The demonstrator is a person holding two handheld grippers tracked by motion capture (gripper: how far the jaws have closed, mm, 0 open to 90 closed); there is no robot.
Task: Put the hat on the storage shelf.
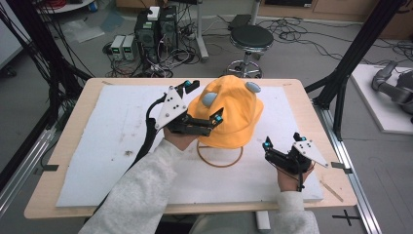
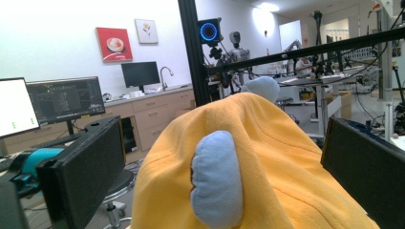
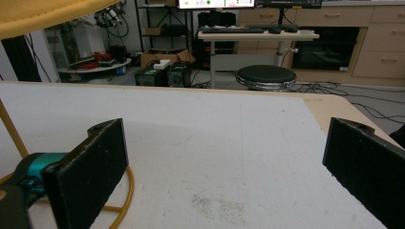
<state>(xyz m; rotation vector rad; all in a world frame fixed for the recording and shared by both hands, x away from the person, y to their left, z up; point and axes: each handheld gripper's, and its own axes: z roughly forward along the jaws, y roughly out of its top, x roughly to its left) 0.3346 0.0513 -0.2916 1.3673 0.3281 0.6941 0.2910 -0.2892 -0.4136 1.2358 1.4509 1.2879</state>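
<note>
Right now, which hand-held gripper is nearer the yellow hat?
Left. The left hand-held gripper straddles the yellow hat, jaws open around its side. The right hand-held gripper sits apart, low at the hat's right.

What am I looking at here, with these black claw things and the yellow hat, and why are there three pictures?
There is no robot: a person sits at a table and holds a hand-worked clamp, called a gripper, in each hand. The big picture comes from a camera above that looks down. The other two come from small cameras riding on each gripper, looking out between its two black jaws.

The left gripper is at the yellow hat, which sits on a wire stand over a white mat. Its jaws stand wide on either side of the hat, one pale blue ear between them, and do not press on it. The right gripper rests open near the mat's right edge, holding nothing.
</note>
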